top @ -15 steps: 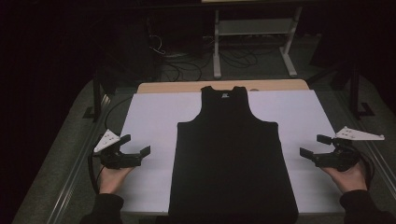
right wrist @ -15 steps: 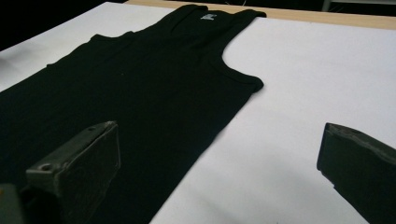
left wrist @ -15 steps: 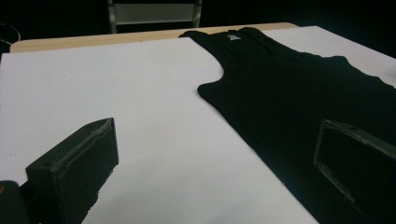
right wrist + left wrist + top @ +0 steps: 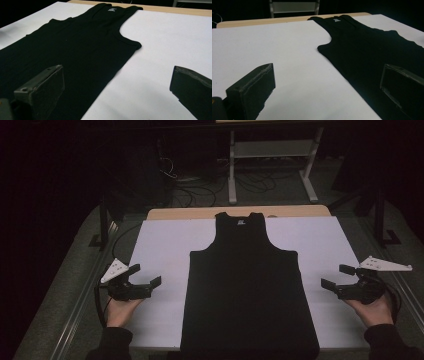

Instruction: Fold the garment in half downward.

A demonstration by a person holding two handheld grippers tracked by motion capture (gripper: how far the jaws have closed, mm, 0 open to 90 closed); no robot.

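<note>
A black tank top (image 4: pixel 247 285) lies flat on the white sheet (image 4: pixel 160 245), neck toward the far edge, hem at the near edge. The same tank top (image 4: pixel 372 50) stretches to the right in the left gripper view, and the tank top (image 4: pixel 75 45) runs to the left in the right gripper view. My left gripper (image 4: pixel 145 276) hovers over the sheet left of the garment, jaws wide apart, nothing between them. My right gripper (image 4: pixel 337 276) is at the sheet's right edge, open and empty, pointing toward the garment.
A wooden table edge (image 4: pixel 200 213) shows beyond the sheet. A white metal frame (image 4: pixel 270 160) and floor cables (image 4: pixel 195 190) stand behind the table in the dark. Grey side rails (image 4: pixel 75 315) flank the table.
</note>
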